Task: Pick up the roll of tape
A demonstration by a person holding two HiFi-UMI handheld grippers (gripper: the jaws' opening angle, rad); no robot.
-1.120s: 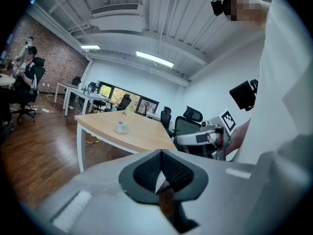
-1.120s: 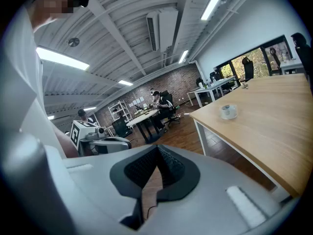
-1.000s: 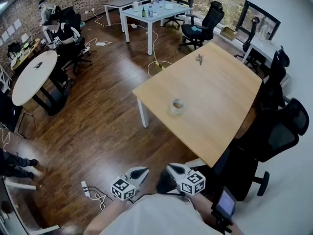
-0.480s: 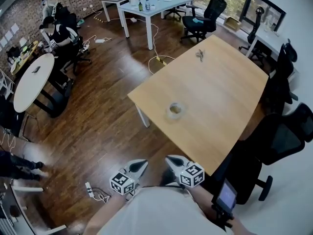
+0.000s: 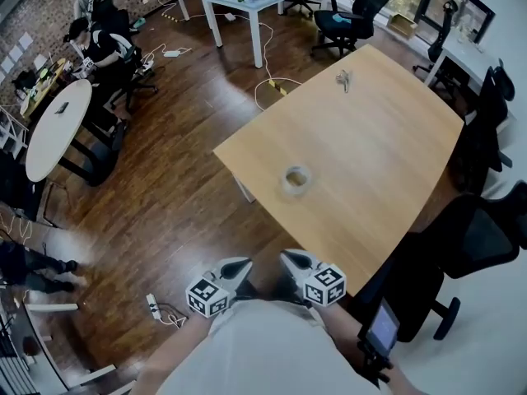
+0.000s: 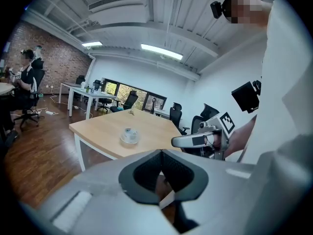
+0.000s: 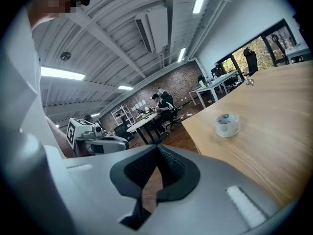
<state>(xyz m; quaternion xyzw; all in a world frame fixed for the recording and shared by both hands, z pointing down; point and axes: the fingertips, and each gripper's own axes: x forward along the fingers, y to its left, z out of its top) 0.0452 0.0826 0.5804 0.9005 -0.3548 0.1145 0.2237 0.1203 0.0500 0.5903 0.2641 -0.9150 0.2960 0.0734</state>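
The roll of tape [image 5: 296, 178], clear with a pale core, lies flat near the front-left part of the light wooden table [image 5: 379, 146]. It also shows as the roll [image 6: 129, 134] in the left gripper view and the roll [image 7: 227, 124] in the right gripper view. Both grippers hang side by side over the floor, short of the table's near corner and well apart from the roll. My left gripper [image 5: 240, 267] [image 6: 161, 152] is shut and holds nothing. My right gripper [image 5: 289, 259] [image 7: 157, 149] is shut and holds nothing too.
Black office chairs [image 5: 469, 237] crowd the table's right side. A small metal object [image 5: 343, 78] lies at the table's far end. A power strip with cables [image 5: 156, 307] lies on the wood floor at the left. People sit by an oval white table [image 5: 53, 130] far left.
Both grippers and the head have moved forward toward the table, so its near corner lies closer to the grippers. The roll has not moved. Both jaws stay shut.
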